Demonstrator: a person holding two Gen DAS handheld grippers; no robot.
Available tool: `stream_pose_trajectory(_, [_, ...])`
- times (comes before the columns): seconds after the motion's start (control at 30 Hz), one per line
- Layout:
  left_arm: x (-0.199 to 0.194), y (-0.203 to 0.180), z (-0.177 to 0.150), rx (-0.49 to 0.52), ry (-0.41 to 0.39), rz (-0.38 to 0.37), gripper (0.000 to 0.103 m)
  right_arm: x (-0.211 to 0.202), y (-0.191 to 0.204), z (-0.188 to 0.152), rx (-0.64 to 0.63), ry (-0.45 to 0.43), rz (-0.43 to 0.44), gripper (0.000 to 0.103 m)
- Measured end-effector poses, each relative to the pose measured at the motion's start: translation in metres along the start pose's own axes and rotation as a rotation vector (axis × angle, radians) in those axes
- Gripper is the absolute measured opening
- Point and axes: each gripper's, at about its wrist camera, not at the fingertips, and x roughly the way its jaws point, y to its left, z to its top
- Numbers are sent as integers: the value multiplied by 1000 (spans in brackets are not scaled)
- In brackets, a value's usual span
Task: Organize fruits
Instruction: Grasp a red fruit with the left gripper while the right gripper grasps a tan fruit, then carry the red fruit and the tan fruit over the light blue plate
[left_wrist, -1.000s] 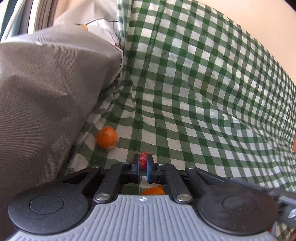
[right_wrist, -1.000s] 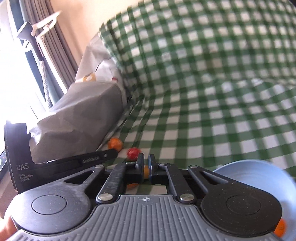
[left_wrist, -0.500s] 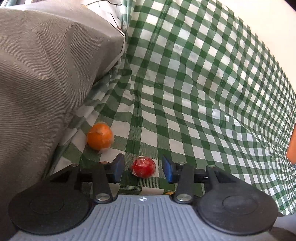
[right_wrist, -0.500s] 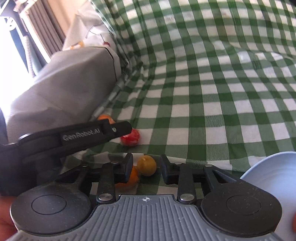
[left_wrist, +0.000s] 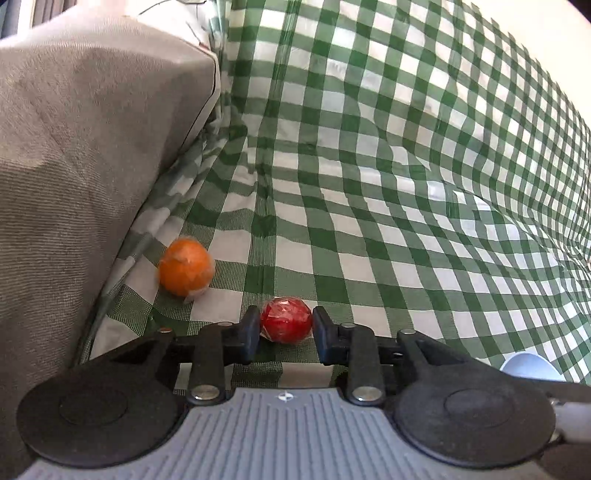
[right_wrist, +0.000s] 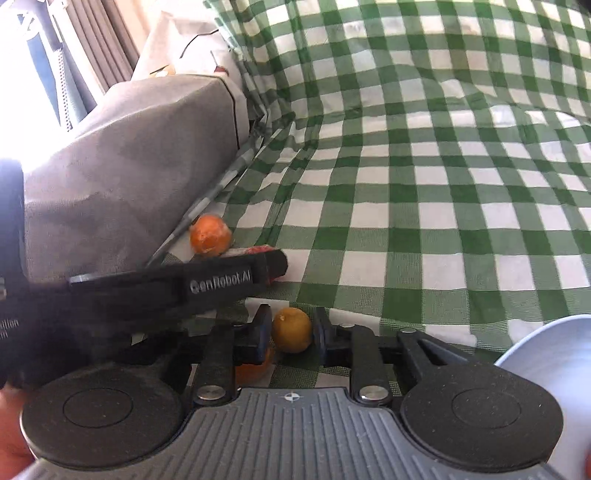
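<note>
Fingers of the left gripper (left_wrist: 286, 328) stand on both sides of a small red fruit (left_wrist: 286, 319), and both pads seem to touch its sides, so the gripper is closed on it at a narrow width. The red fruit looks wrapped in shiny film and sits on the green and white checked cloth (left_wrist: 388, 192). Just beyond it, to the left, lies an orange fruit (left_wrist: 186, 266) on the same cloth, close to the foot of a grey cushion (left_wrist: 85, 147) that fills the left part of this view. At the lower right edge a small piece of a pale blue bowl (left_wrist: 528, 366) shows.

In the right wrist view, the right gripper (right_wrist: 291, 334) holds its fingers a little apart around a yellow-orange fruit (right_wrist: 291, 329). The left pad is touching it or nearly so, and a thin gap stays at the right pad, so it is not gripped. Under the left finger another orange fruit (right_wrist: 255, 363) is partly hidden. Further away the left gripper (right_wrist: 275, 264) crosses the view from the left, with only a strip of the red fruit (right_wrist: 258, 250) showing over its finger. Behind it is the orange fruit (right_wrist: 209, 234) near the grey cushion (right_wrist: 129, 177). The pale blue bowl (right_wrist: 554, 362) shows at the lower right, and the checked cloth (right_wrist: 424, 166) rises up at the back.
</note>
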Motion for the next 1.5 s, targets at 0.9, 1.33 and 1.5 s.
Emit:
stream_pose_trajectory(0.9, [-148,-93,-71,135,-84,-181,33,-254,-88,-70,39,-277,-174,25])
stream_pose_trajectory(1.33, [-136,-148,-106,355,-22,-292,33,-238,-114,-99,50,-209,-206,25])
stream_pose_trajectory(1.5, [-123,-154,-110,381,-10,-280,33,-224,-105,-99,14,-183,-193,25])
